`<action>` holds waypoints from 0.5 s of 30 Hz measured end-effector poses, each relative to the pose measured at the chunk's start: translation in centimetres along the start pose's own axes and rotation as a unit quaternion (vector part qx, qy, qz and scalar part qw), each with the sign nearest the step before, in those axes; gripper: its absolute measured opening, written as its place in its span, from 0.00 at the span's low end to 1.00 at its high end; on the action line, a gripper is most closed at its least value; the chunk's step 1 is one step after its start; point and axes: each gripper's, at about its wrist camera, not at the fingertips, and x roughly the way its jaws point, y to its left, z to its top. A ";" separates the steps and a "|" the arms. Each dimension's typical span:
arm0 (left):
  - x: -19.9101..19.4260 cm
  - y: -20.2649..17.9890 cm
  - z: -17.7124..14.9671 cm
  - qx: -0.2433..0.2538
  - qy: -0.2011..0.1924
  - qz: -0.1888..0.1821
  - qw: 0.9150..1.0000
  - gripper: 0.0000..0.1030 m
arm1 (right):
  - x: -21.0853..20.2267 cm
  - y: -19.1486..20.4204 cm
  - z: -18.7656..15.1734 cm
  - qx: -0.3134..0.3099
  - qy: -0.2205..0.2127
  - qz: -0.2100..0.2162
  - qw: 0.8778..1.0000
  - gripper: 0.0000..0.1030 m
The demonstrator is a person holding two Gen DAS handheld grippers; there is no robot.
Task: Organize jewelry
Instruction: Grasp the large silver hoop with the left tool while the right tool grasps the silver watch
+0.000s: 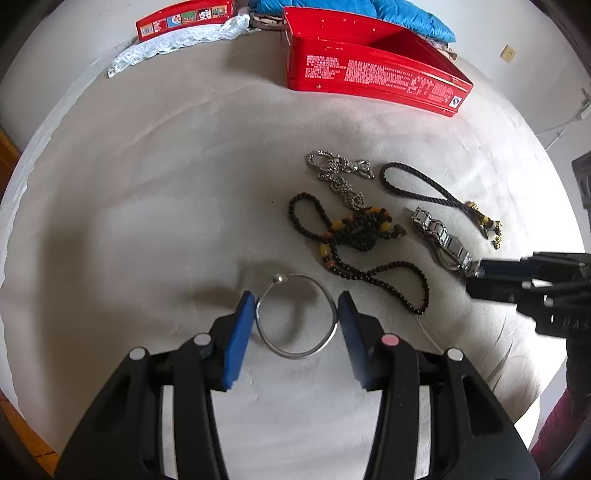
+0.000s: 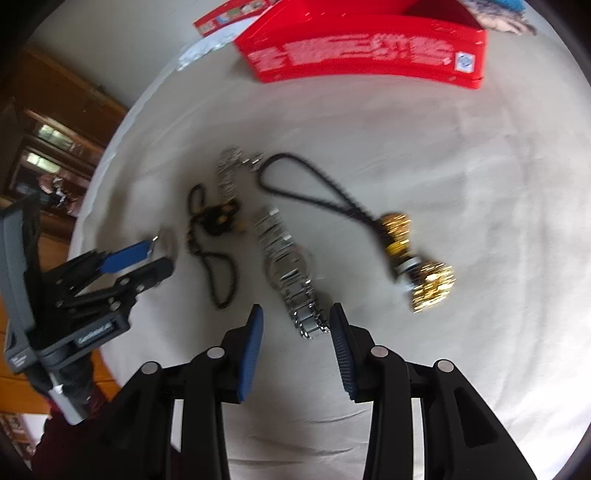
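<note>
My left gripper (image 1: pixel 296 314) is open, its blue pads on either side of a thin silver bangle (image 1: pixel 295 354) lying on the beige cloth. My right gripper (image 2: pixel 295 321) is open, its pads flanking the near end of a silver metal watch (image 2: pixel 286 266), which also shows in the left wrist view (image 1: pixel 439 236). A dark bead necklace with amber beads (image 1: pixel 354 236), a silver chain (image 1: pixel 338 173) and a black cord with gold charms (image 1: pixel 424 192) lie between them. An open red tin box (image 1: pixel 369 70) stands at the back.
The red box lid (image 1: pixel 184 18) and white lace cloth (image 1: pixel 177 42) lie at the far left, a blue cloth (image 1: pixel 354 11) behind the box. The round table's edge (image 2: pixel 99 177) drops to a wooden floor and cabinet at left.
</note>
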 end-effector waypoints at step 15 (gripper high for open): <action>-0.1 0.0 0.3 -0.002 -0.003 -0.011 1.000 0.44 | 1.3 2.5 1.7 -0.036 -0.003 -0.084 0.996 0.39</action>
